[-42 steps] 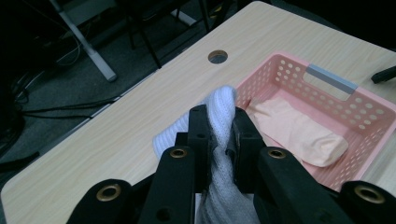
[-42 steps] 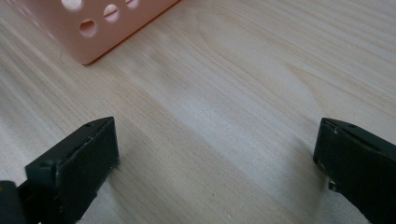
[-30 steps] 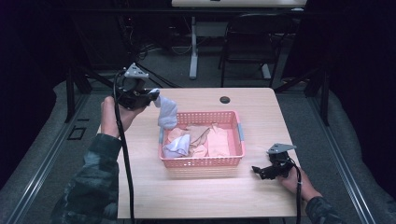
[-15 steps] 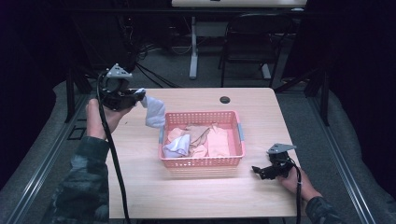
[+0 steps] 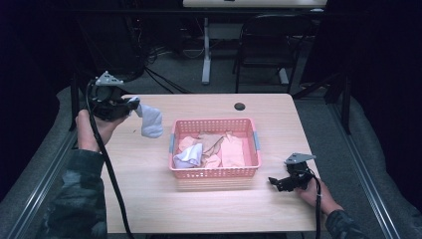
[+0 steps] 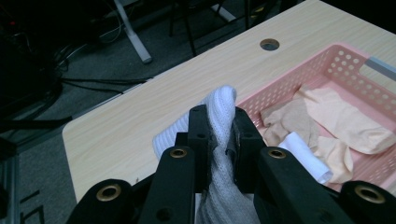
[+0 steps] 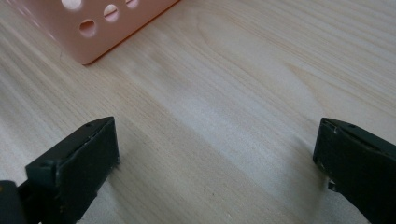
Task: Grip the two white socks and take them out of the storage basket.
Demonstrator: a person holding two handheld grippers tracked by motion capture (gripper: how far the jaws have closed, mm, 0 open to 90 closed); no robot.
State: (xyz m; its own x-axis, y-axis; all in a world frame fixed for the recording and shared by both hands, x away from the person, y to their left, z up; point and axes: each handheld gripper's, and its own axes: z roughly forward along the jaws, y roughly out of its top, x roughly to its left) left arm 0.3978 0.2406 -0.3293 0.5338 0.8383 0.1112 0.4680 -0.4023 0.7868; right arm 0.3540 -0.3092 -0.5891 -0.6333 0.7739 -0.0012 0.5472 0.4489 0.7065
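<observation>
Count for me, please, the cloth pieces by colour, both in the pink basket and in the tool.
White or pale: 2, the white sock shut in the left tool and a pale rolled piece in the basket
Beige or peach: about 3, overlapping in the basket
Total: about 5

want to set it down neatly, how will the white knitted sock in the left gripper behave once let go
The white knitted sock hangs limp below the left gripper, so it is probably floppy and will likely crumple rather than lie flat. It bunches thin between the jaws, which suggests soft, compressible fabric. Its ribbed knit looks unlikely to slide or roll on the wooden table.
</observation>
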